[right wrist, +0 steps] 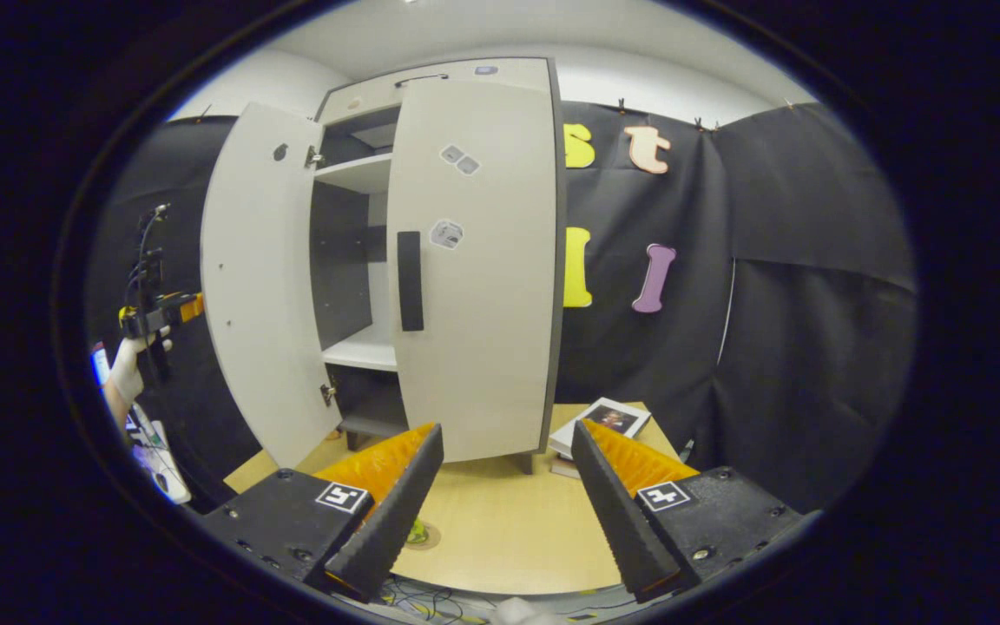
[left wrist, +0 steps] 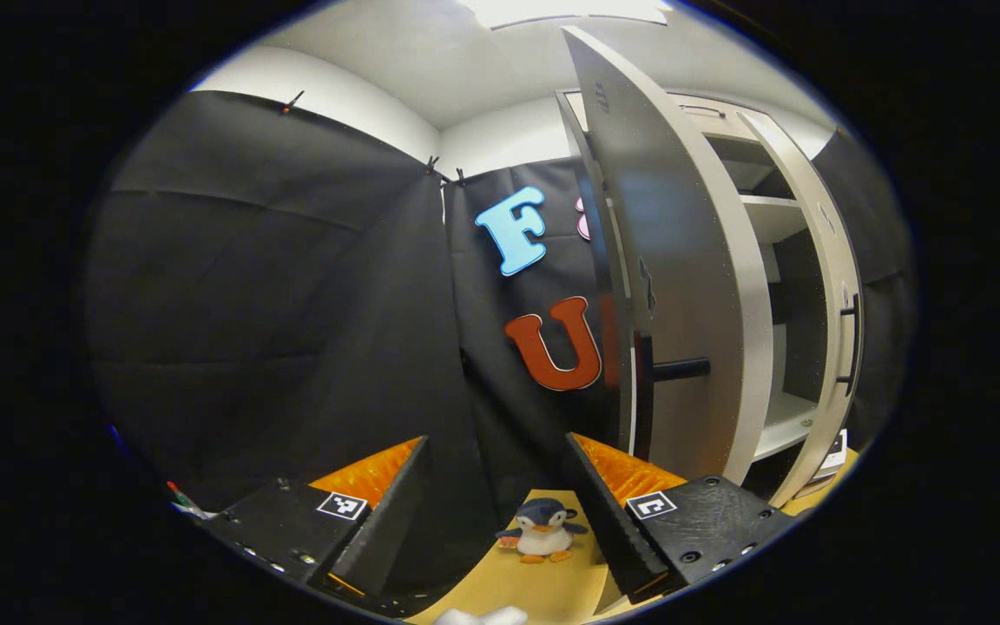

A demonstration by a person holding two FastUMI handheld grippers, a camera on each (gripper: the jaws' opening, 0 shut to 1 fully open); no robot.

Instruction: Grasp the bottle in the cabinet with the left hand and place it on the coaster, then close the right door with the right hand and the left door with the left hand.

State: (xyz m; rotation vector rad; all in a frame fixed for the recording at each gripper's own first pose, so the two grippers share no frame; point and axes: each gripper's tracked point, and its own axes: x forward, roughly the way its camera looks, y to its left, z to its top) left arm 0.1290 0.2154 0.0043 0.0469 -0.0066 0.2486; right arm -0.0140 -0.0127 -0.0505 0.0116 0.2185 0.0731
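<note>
The left tool (left wrist: 496,521) stands wide and holds nothing, raised behind the outer face of the left door (left wrist: 682,286), whose dark handle (left wrist: 680,369) juts out just right of its aim; in the right gripper view the same tool (right wrist: 161,314) is seen well to the side of that door (right wrist: 257,286), held by a hand (right wrist: 128,369). The right tool (right wrist: 507,512) is wide and empty too, low over the counter (right wrist: 500,529) in front of the right door (right wrist: 474,269), which looks swung nearly shut while the left one hangs fully open. The coaster (right wrist: 420,534) lies on the counter just beside the right tool's left finger, and something small sits on it — most likely the bottle, too hidden to be sure. The risk lies with the left door; a push landing off the panel edge or catching the handle could glance away, or slam the cabinet (right wrist: 439,78) and jolt the counter — enough to tip a light bottle. A toy penguin (left wrist: 542,529) stands on the counter below the left tool, clear of the swing as far as I can judge.
</note>
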